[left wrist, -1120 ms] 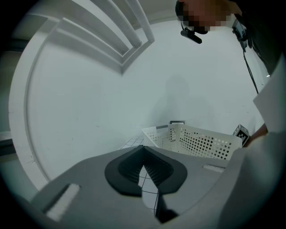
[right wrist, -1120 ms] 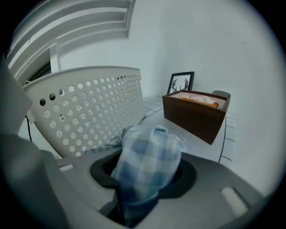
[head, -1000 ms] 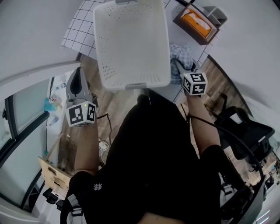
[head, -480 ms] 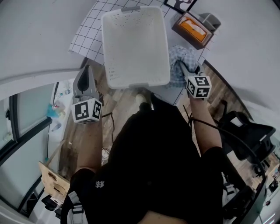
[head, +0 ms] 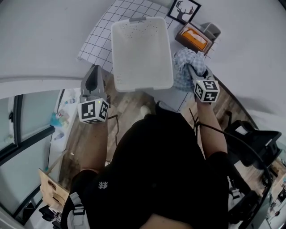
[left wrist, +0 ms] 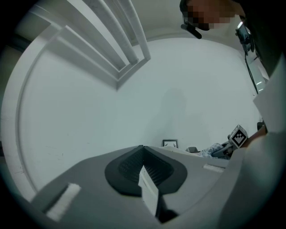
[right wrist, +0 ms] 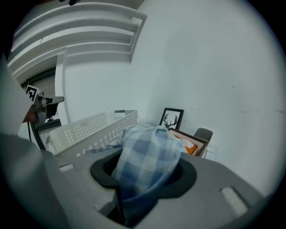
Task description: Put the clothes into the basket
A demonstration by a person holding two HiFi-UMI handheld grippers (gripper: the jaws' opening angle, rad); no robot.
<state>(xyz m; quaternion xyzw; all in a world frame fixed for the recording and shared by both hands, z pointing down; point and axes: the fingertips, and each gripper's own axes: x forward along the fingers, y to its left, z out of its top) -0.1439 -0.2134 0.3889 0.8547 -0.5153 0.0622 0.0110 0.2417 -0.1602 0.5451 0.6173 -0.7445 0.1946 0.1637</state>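
While left tongs (left wrist: pixel 144 164) sit closed, empty, right tongs (right wrist: pixel 142 172) pinch soft blue-checked cloth (right wrist: pixel 148 150).

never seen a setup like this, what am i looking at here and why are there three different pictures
No robot here: a person holds hand-held tongs in each hand. The top-down picture comes from a camera on the person's head. The other two come from cameras riding on each pair of tongs, looking along the jaws. On the grid-patterned table stand an empty white basket, a framed deer picture and a box with something orange inside. The right tongs are clamped on a blue checked cloth, just right of the basket. The left tongs are closed on nothing, left of the basket.
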